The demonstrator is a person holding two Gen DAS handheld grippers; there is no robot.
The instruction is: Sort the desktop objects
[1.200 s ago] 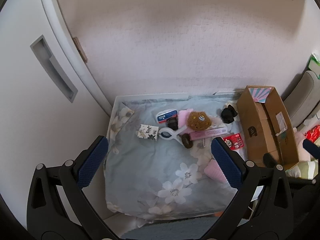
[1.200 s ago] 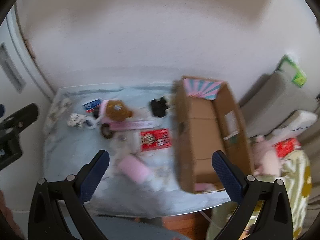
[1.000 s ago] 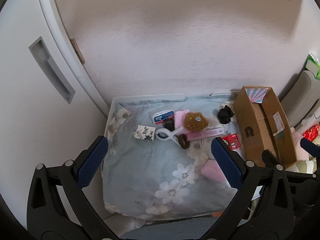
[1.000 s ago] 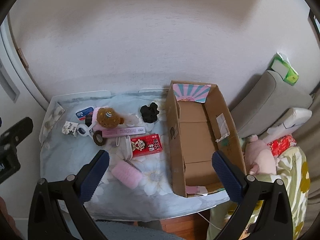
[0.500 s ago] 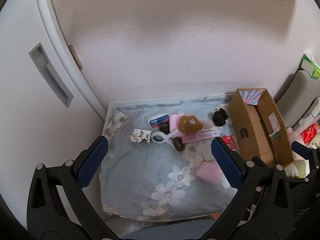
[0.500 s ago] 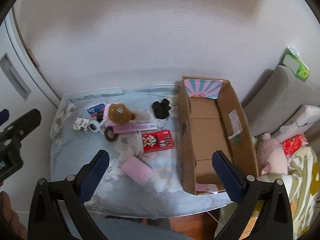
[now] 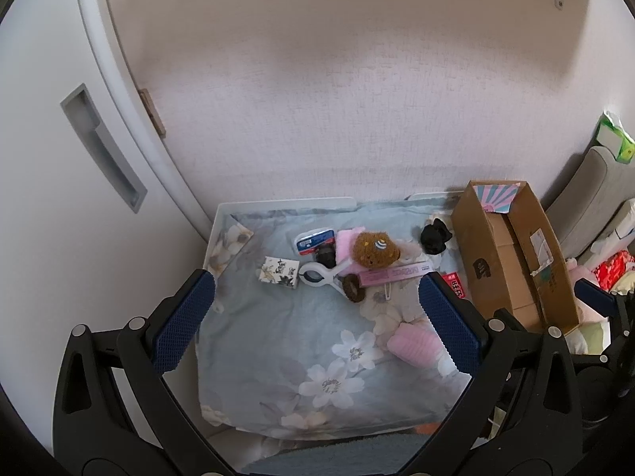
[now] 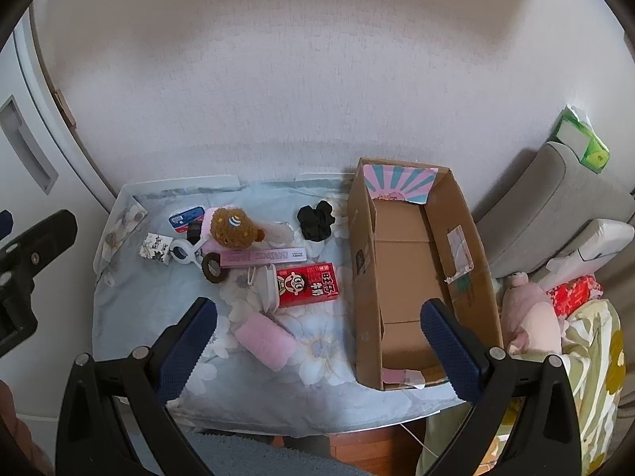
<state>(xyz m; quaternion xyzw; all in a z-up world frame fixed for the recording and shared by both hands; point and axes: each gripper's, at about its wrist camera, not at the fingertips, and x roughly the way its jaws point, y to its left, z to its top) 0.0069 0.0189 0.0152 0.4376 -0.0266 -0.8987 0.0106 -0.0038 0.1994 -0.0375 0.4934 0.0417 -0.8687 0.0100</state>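
Now, in your left wrist view, your left gripper (image 7: 317,327) hangs high over the table with its blue fingers (image 7: 182,327) wide apart and nothing between them. Under it lies a flower cloth (image 7: 317,357). At the far side of the cloth sits a little pile: a brown plush (image 7: 375,250), a long pink box (image 7: 395,273), a white clip (image 7: 317,275), a brown ring (image 7: 352,287) and a blue card (image 7: 313,240). A small flower box (image 7: 279,272) lies just left of the pile. A black scrunchie (image 7: 434,235) lies to the right, near the carton (image 7: 512,254). A pink roll (image 7: 412,345) lies near you, partly behind the right finger.

In your right wrist view, your right gripper (image 8: 317,351) is also spread wide and holds nothing. The open carton (image 8: 412,269) stands on the right of the cloth (image 8: 158,317), and its near end shows between the fingers (image 8: 186,351). A red box (image 8: 307,283) lies just left of the carton. The pink roll (image 8: 266,341) lies nearer you. The plush (image 8: 234,228), pink box (image 8: 264,257), ring (image 8: 214,265), clip (image 8: 186,249) and scrunchie (image 8: 316,220) lie farther off. Your left gripper (image 8: 27,261) shows at the left edge.
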